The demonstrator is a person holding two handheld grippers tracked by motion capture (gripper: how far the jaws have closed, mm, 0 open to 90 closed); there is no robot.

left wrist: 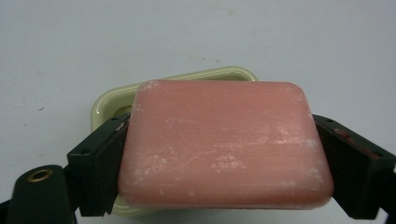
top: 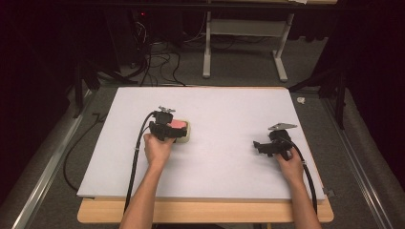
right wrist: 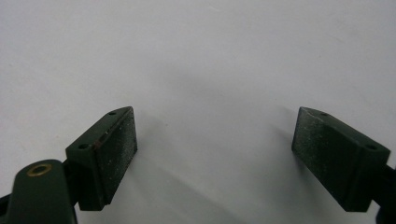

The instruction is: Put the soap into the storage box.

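Left claw (left wrist: 224,154) clamped on a pink soap bar (left wrist: 224,144) — one jaw pressed to each short end, bar held flat and level. Directly beneath the bar, a pale green soap dish (left wrist: 105,109), its rim peeking out behind and to one side; whether bar and dish touch cannot be told. In the high view, left claw (top: 177,131), soap bar (top: 178,123) and dish (top: 189,135) sitting left of the middle of the white surface (top: 229,109), well in from the left edge.

Right claw (right wrist: 215,154) spread wide apart — nothing between the jaws, only bare surface below. In the high view, right claw (top: 259,146) low over the surface near the right edge, pointing toward the middle, well apart from the dish.
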